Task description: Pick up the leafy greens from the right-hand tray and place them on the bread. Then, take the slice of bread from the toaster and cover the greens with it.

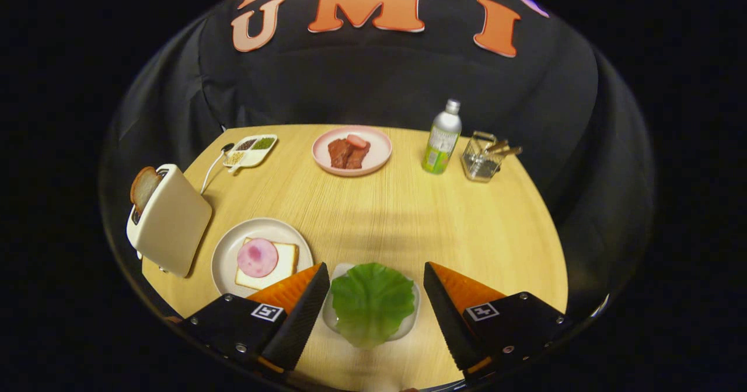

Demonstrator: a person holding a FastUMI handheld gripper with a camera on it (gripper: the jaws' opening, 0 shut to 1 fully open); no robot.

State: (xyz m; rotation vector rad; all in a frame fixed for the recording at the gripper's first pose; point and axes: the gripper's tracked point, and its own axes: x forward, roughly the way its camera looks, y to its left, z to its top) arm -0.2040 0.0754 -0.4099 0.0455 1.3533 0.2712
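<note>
Closing on the leafy greens [372, 301] looks best done low and centred, pinching the leaf and not the small tray [413, 310] beneath. The gripper [376, 296] stands wide, empty, a finger either side. Crinkled, glossy green, the leaf lies just beside the plated bread [286, 266].

We see a light wooden table [373, 217] with a fine grain. At lower centre, a bright green leaf [372, 301] lies on a pale, clear tray [412, 316]. At lower left, a cream plate [230, 252] carries pale bread [286, 263] with a tan crust under a pink round slice [257, 257]. The toaster [169, 220] at left is cream, its bread slice [143, 186] brown. Upper centre, a pink plate [379, 153] holds reddish-brown meat [346, 153]. The bottle [442, 138] is silver with a green label.
</note>
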